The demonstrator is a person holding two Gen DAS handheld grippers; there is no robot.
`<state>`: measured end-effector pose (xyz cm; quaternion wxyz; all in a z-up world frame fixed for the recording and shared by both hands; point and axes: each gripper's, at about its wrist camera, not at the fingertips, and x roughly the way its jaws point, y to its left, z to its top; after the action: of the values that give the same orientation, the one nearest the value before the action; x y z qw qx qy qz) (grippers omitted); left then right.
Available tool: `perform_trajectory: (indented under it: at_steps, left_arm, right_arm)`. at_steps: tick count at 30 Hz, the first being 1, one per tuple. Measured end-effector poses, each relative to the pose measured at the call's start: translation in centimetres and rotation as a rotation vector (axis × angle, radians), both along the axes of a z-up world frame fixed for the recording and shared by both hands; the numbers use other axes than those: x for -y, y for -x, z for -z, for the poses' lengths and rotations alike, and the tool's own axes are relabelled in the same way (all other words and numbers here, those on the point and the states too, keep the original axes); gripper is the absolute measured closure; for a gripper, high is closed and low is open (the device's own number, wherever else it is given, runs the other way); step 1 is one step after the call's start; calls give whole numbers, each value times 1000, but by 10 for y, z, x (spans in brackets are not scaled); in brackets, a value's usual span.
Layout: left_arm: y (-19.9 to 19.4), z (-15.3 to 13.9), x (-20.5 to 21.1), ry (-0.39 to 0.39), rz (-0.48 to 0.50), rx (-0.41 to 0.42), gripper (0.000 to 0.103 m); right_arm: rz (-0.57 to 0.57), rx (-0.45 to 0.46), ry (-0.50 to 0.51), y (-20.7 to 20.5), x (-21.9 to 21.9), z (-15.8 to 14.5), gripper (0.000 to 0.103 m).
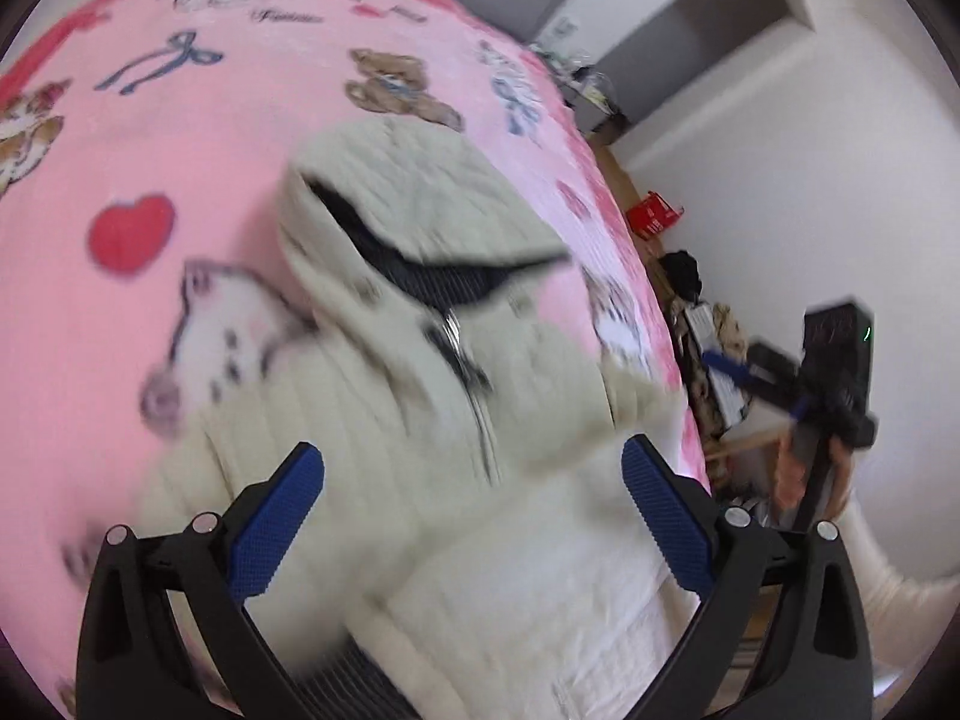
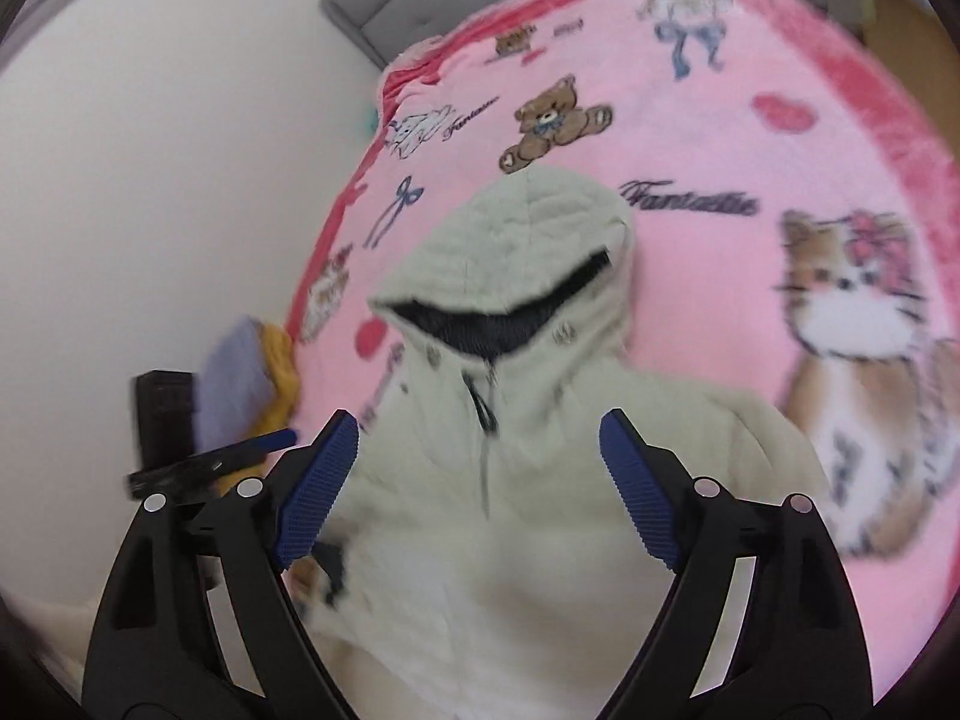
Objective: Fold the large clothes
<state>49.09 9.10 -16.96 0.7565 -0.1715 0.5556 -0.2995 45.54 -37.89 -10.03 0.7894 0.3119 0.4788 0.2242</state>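
Observation:
A cream quilted hooded jacket (image 1: 420, 210) lies front-up on a pink blanket (image 1: 180, 150), hood toward the headboard, with its dark lining and zipper (image 1: 462, 354) showing. My left gripper (image 1: 474, 516) hovers open above the jacket's chest, with no cloth between its blue pads (image 1: 282, 522). In the right wrist view the same jacket (image 2: 528, 540) fills the middle. My right gripper (image 2: 480, 480) is open over it, its pads (image 2: 639, 492) wide apart and bare. Each view shows the other gripper blurred off the bed's side: the right gripper (image 1: 762, 378) and the left gripper (image 2: 270, 441).
The pink blanket (image 2: 720, 150), printed with bears and cats, covers the whole bed. A grey headboard (image 2: 384, 6) stands at the far end. Beside the bed are a red box (image 1: 654, 216) and piled clutter (image 1: 702, 330) on the floor. White walls stand on both sides.

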Motion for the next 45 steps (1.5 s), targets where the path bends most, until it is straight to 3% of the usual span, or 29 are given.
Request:
perform_trajectory:
  at_steps: [3, 5, 7, 11, 13, 16, 20, 22, 23, 24, 26, 30, 32, 34, 37, 39, 42, 45]
  left_arm:
    - [-91, 24, -14, 170, -52, -165, 5]
    - [-128, 39, -16, 168, -82, -211, 5]
    - [-163, 54, -21, 95, -124, -227, 5]
    - [-193, 90, -25, 127, -116, -349, 5]
    - [-201, 106, -21, 181, -90, -388, 5]
    - [-208, 128, -12, 197, -66, -426, 5]
    - [-208, 152, -3, 198, -76, -455, 5]
    - [-207, 157, -2, 233, -77, -464, 5]
    - [-206, 160, -1, 247, -88, -470, 6]
    - [-206, 162, -1, 256, -101, -473, 9]
    - [-205, 165, -2, 291, -133, -458, 13]
    - [-200, 154, 0, 330, -153, -377, 24]
    - [-199, 144, 7, 328, -112, -345, 34]
    - [-199, 133, 16, 287, -50, -304, 58]
    - [-197, 125, 17, 249, -36, -301, 79]
    - [-195, 117, 17, 225, -24, -283, 86]
    - [-188, 100, 11, 261, -3, -235, 88]
    - [-166, 67, 6, 294, 47, -134, 90]
  right_arm:
    - [14, -51, -43, -64, 5, 23, 24]
    - [47, -124, -33, -109, 11, 43, 24]
    - [84, -150, -68, -130, 18, 55, 23]
    - [89, -238, -107, -173, 26, 83, 24]
    - [60, -288, -52, -189, 22, 97, 24]
    - [21, -336, -22, -201, 17, 115, 23]
    - [28, -406, -83, -209, 17, 145, 22]
    - [7, -398, -87, -213, 12, 156, 30]
    - [-1, -393, -105, -213, 11, 159, 44]
    - [-3, -388, -151, -214, 9, 163, 64]
    - [-9, -372, -199, -213, 5, 168, 86]
    - [-1, -355, -223, -212, 4, 168, 91]
    - [-2, -340, -212, -208, 7, 162, 92]
    - [-8, -308, -199, -205, 6, 150, 92]
    - [-19, -276, -172, -201, 3, 136, 92]
    - [-21, -254, -148, -199, 2, 124, 92]
    - [-40, -206, -127, -194, 2, 102, 93]
    - [-75, -127, -111, -176, 2, 69, 93]
